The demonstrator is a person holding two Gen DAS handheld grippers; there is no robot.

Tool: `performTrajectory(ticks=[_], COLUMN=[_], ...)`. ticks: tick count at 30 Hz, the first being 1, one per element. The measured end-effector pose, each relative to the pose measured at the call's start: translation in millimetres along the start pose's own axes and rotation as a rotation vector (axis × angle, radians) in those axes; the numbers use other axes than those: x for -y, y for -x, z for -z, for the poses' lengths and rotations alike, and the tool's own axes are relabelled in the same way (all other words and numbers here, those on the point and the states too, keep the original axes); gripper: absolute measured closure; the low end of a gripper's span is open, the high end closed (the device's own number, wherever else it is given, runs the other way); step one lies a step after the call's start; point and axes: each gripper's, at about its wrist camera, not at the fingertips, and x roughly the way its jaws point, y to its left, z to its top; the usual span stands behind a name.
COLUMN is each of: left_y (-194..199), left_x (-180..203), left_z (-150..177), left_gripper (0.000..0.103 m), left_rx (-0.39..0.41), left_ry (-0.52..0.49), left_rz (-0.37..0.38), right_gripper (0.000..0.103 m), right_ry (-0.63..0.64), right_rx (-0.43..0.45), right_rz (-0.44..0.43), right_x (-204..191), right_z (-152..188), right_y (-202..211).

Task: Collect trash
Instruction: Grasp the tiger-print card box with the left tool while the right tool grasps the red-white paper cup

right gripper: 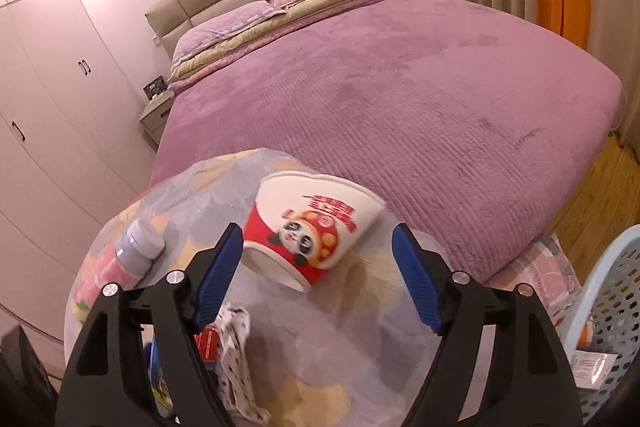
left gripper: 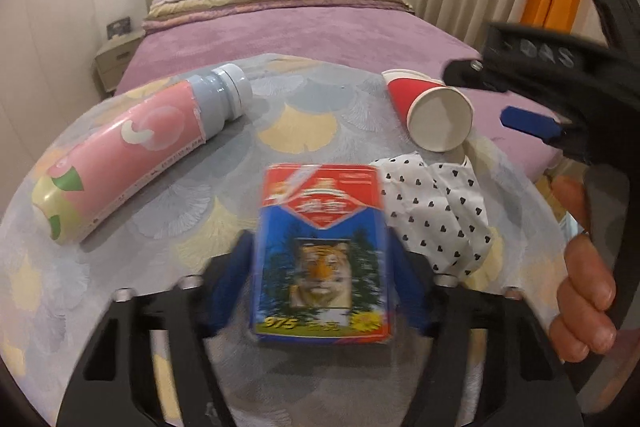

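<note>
- Left tool (left gripper: 320, 263) straddles the tiger-print box (left gripper: 322, 251): blue pads hug both sides, so it looks clenched on it, though motion blur keeps contact unsure.
- At 2 o'clock of the box, the heart-dotted wrapper (left gripper: 436, 211) lies crumpled on the desk (left gripper: 192, 195).
- Right tool (right gripper: 318, 275) hangs released, pads wide apart, the tipped panda cup (right gripper: 312, 227) between them at 12 o'clock.
- Pink bottle (left gripper: 132, 151) lies at 10 o'clock.
- Next, I judge: lift the box, squeeze the cup; the blue basket (right gripper: 612, 307) waits at 3 o'clock.

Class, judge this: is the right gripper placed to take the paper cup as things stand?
Probably yes. The right gripper is open, the paper cup lies on its side just ahead between the fingers, and nothing blocks it.
</note>
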Motion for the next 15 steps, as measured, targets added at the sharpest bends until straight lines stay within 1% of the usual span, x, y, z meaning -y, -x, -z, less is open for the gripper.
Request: performTrajectory(ticks=[3, 4, 7, 8, 11, 15], left_y=[4.9, 7.0, 14.7, 17.8, 21.5, 22.3], left_x=[-7.6, -12.5, -26.5, -31.4, -36.4, -38.0], left_z=[2.5, 2.4, 2.7, 2.4, 1.9, 1.0], left_gripper=[0.045, 0.045, 0.045, 0.045, 0.045, 0.045], left_rx=[0.005, 0.012, 0.050, 0.064, 0.079, 0.080], left_ry=[0.046, 0.065, 0.100, 0.116, 0.147, 0.140], left_rz=[0.031, 0.025, -0.034, -0.040, -0.039, -0.038], right_gripper=[0.027, 0.027, 0.027, 0.027, 0.027, 0.031], right_ry=[-0.006, -0.008, -0.040, -0.043, -0.024, 0.016], right_rx=[-0.014, -0.018, -0.056, -0.062, -0.066, -0.045], right_rz=[0.010, 0.013, 0.010, 0.011, 0.040, 0.072], right_x=[-6.2, -5.4, -7.9, -8.8, -13.1, -20.8], right_z=[-2.5, -2.7, -3.5, -3.8, 0.4, 5.8], right_y=[-11.3, -13.5, -29.1, -31.6, -39.2, -41.2])
